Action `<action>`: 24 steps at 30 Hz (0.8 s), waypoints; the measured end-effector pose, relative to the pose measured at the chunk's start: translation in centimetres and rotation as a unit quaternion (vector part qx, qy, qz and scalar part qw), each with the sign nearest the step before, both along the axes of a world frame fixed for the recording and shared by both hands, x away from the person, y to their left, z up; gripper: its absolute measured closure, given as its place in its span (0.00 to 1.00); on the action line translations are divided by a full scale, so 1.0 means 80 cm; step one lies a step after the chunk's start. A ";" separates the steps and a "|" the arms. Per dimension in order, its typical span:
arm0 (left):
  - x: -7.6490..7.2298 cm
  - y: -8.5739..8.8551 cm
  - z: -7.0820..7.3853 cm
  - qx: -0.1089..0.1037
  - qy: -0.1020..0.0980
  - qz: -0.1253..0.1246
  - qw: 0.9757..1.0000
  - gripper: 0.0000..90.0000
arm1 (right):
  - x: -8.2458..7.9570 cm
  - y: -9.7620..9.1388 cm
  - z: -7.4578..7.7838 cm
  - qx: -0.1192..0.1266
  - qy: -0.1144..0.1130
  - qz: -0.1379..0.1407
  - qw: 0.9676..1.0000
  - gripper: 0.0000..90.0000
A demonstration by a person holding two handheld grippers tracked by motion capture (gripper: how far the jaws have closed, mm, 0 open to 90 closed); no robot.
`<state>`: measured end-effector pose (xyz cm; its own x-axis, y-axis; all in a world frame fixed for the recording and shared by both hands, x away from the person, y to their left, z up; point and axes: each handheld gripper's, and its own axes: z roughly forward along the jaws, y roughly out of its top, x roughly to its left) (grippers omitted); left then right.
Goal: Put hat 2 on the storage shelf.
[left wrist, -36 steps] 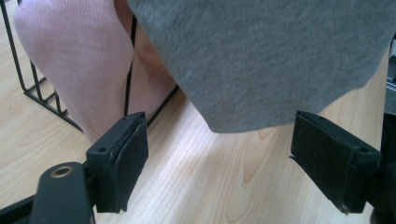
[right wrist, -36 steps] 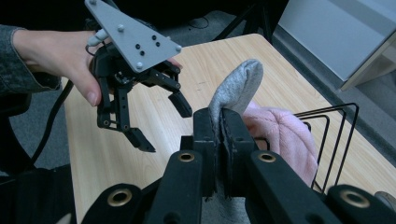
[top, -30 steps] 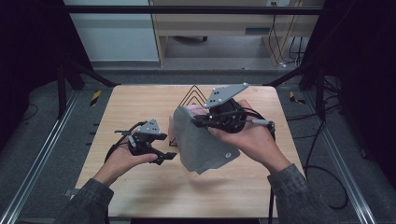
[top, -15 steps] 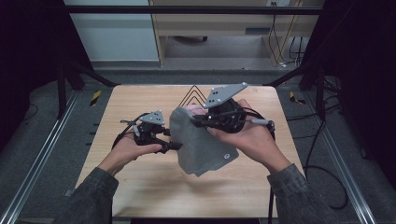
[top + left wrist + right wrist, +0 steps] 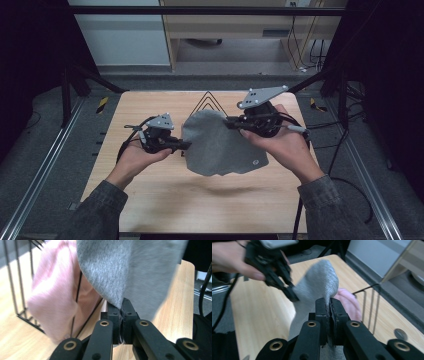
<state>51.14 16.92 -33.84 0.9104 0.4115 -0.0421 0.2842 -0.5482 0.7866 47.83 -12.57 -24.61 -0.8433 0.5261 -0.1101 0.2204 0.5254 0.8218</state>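
Both tongs clamped on grey cloth [image 5: 220, 145]: left gripper [image 5: 182, 146], right gripper [image 5: 231, 121]. Soft, light, droopy above table [image 5: 150, 200] middle; grip edges.

Grey cloth [image 5: 220, 145] hangs stretched above the table.

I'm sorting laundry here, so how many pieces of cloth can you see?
2: a grey cloth held up over the table between both grippers, and a pink cloth behind it by the black wire rack. More may be hidden.

lab | wooden table [image 5: 150, 200] on metal frame rails [image 5: 40, 175] | cables [image 5: 300, 35] at 1 o'clock | black curtains [image 5: 30, 60]
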 end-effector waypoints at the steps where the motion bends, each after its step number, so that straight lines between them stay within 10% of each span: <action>1: -0.001 0.001 0.008 0.000 -0.003 0.002 1.000 0.98 | 0.002 -0.004 0.001 0.002 -0.002 -0.005 1.000 0.96; 13: 0.008 -0.003 0.111 0.042 -0.055 0.027 0.997 0.98 | 0.030 -0.026 0.042 0.046 -0.034 -0.055 0.997 0.96; 24: 0.047 -0.007 0.170 0.022 -0.085 0.066 0.994 0.98 | 0.072 -0.033 0.080 0.070 -0.068 -0.088 0.991 0.96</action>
<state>54.89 16.37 -20.26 0.8406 0.5262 0.1285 0.2214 -0.5503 0.8051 53.58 -15.18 -18.21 -0.7190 0.6824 -0.1316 0.1808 0.3666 0.9127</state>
